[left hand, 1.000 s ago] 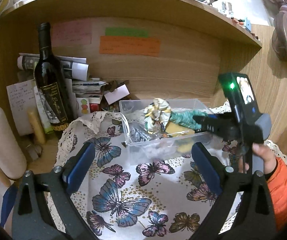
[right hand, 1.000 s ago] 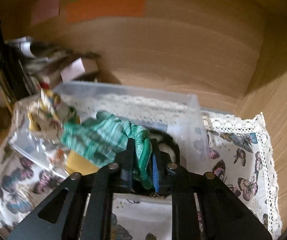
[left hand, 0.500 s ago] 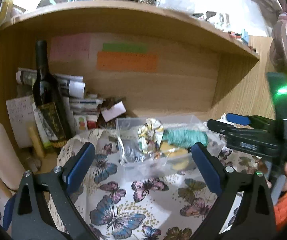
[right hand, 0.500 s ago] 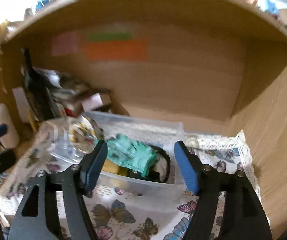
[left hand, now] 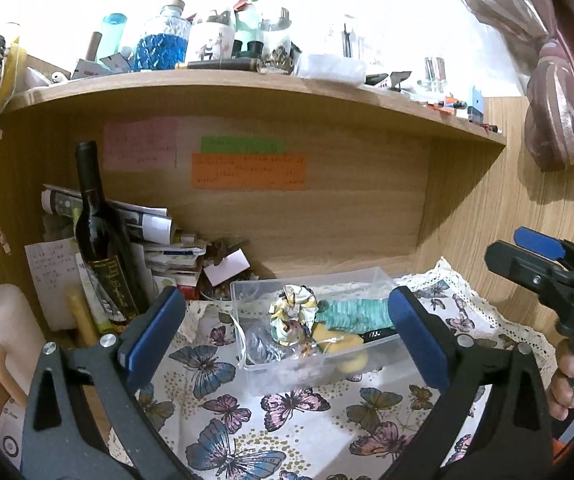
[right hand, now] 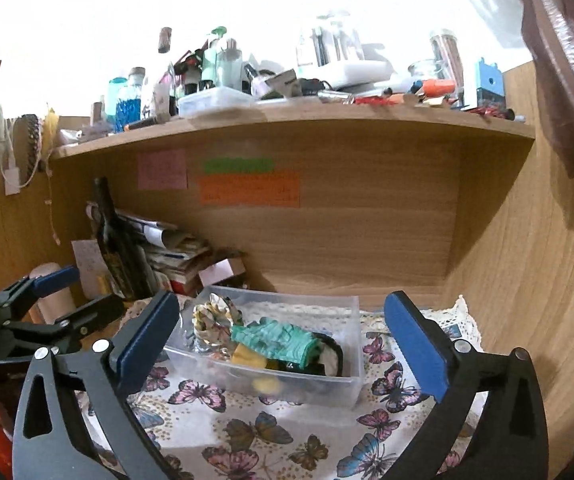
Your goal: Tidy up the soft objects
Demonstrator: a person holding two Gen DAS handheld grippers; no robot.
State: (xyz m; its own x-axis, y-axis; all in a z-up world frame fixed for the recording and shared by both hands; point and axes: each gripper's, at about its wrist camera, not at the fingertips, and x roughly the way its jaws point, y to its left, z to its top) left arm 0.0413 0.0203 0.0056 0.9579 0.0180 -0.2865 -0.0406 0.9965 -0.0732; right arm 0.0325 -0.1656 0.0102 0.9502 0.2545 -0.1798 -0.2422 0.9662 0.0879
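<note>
The green scrunchie (right hand: 277, 340) lies with its long axis running left to right inside the clear plastic bin (right hand: 343, 390), ahead of and between the wide-spread, empty jaws of the right gripper (right hand: 283, 350). The left gripper (left hand: 287, 332) is equally wide open and holds nothing. Beside the green one in the bin sit a patterned scrunchie (right hand: 213, 320), yellow pieces (right hand: 247, 354) and a black band (right hand: 333, 350). Beyond stands a wine bottle (left hand: 101, 236).

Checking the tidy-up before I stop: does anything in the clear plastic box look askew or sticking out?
Slightly: the teal knitted cloth is heaped above the rim of the clear plastic box, and so is the floral scrunchie. Nothing has spilled onto the butterfly tablecloth.
</note>
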